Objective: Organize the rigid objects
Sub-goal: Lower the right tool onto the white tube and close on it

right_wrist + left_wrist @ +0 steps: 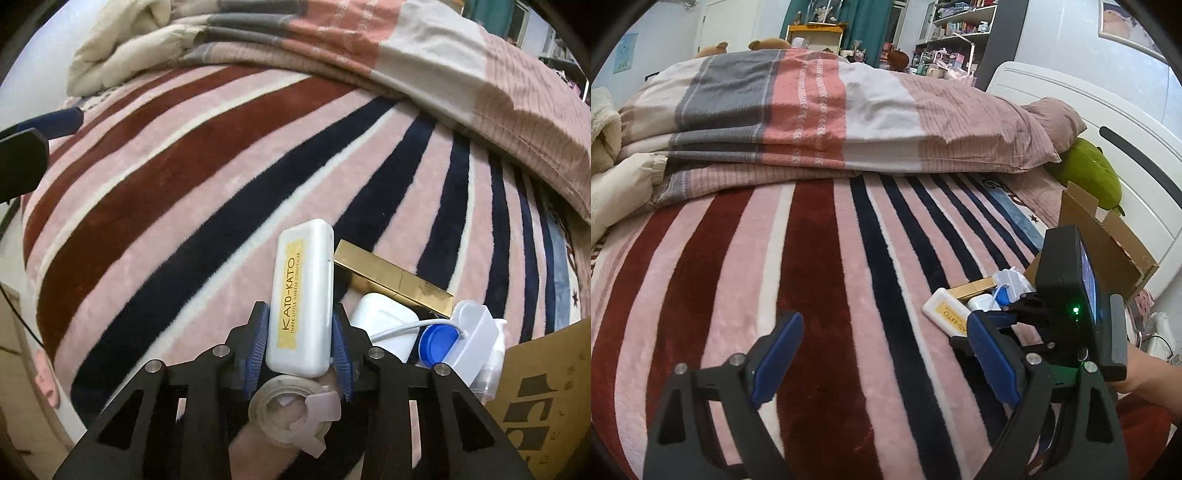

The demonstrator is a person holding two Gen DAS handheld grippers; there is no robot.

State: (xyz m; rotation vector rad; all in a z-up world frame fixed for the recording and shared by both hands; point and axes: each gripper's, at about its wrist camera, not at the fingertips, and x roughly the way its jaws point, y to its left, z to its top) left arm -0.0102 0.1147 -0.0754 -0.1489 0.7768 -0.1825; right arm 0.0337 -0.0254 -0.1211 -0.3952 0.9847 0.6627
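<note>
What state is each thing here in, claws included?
Left claw: open, empty.
Right claw: shut on the KATO-KATO case.
KATO-KATO case: closed, gripped at its sides.
Gold box: closed, lying flat.
Tape roll: lying flat.
Cardboard box: open.

Left black two-finger tool with blue pads point(884, 354) spread wide and holding nothing, right black two-finger tool with blue pads point(300, 338) clamped on something between its pads, bare forearm point(1148, 373) behind it.

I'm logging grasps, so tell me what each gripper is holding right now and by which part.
The right gripper clamps the white KATO-KATO case by its long sides near the lower end. The left gripper is open, holding nothing.
</note>
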